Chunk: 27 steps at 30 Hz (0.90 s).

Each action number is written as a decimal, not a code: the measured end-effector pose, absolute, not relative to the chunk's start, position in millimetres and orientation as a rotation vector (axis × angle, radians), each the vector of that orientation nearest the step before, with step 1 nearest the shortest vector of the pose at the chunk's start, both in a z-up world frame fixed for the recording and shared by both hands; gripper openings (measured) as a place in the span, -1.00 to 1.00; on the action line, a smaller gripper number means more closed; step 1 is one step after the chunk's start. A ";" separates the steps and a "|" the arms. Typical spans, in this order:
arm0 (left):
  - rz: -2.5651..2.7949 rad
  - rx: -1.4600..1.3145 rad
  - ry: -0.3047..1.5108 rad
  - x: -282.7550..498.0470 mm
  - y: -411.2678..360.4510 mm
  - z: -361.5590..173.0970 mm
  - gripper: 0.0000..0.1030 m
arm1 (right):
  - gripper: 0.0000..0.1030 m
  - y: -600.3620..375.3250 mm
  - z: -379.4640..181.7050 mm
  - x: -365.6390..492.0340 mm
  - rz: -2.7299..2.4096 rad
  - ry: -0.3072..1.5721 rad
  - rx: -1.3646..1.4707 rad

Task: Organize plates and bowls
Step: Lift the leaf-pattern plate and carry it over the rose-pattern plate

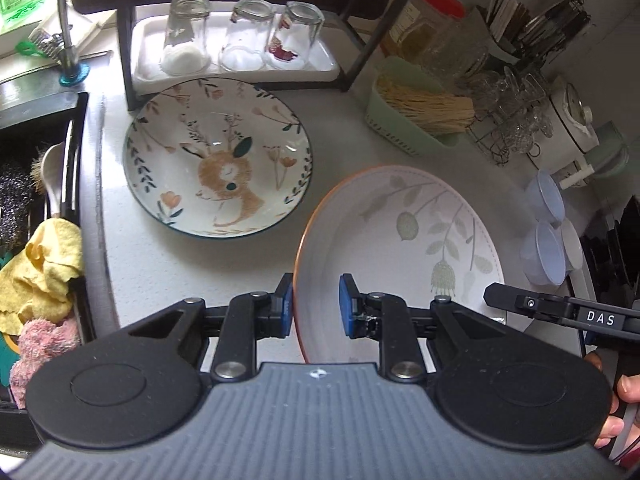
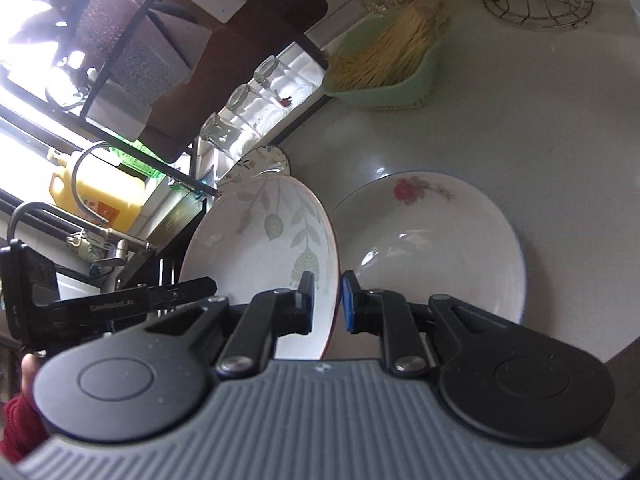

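- You have the leaf-print plate [image 1: 400, 240] pinched at its orange rim by both tools: the left gripper [image 1: 316, 306] straddles the near-left edge, and the right gripper [image 2: 327, 302] is nearly closed on the opposite edge.
- The plate hangs tilted above the counter [image 1: 340, 128], between the deer plate [image 1: 218, 158] and the rose plate [image 2: 428, 248].
- Expect glazed ceramic: stiff, fairly heavy, slick under the pads and quick to chip. I judge the rim the only workable hold, so keep both grips opposite each other and set it down gently.
- Only the left wrist view shows the deer plate whole, the upturned glasses [image 1: 240, 36] on their tray, and the sink [image 1: 36, 184] with cloths.
- Only the right wrist view shows the rose plate lying flat just beside the held plate, a likely place to stack it.
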State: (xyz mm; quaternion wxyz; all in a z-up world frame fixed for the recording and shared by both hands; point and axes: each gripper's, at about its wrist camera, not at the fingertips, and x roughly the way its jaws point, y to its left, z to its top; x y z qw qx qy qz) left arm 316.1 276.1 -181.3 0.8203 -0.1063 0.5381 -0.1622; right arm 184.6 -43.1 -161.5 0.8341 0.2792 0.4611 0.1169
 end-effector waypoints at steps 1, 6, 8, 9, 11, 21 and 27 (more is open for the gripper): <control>-0.351 -0.201 1.146 317.9 264.5 -181.5 -0.51 | -0.65 -50.9 -161.6 182.7 0.241 0.970 0.585; -0.388 -0.127 1.171 326.9 220.7 -187.3 -0.51 | -0.65 -84.4 -170.3 179.4 0.206 0.973 0.587; -0.390 -0.113 1.191 331.8 206.7 -191.4 -0.51 | -0.65 -94.3 -175.9 180.3 0.199 0.984 0.587; -0.390 -0.107 1.197 334.1 200.9 -193.3 -0.51 | -0.65 -98.6 -179.3 181.0 0.197 0.989 0.586; -0.378 -0.099 1.211 338.6 191.1 -196.9 -0.51 | -0.65 -107.9 -186.3 182.4 0.199 1.001 0.592; -0.348 -0.021 1.258 353.3 159.9 -210.0 -0.51 | -0.65 -125.5 -195.6 192.1 0.187 1.016 0.556; -0.338 0.027 1.256 356.4 154.0 -212.0 -0.50 | -0.65 -126.0 -198.0 195.7 0.186 1.019 0.568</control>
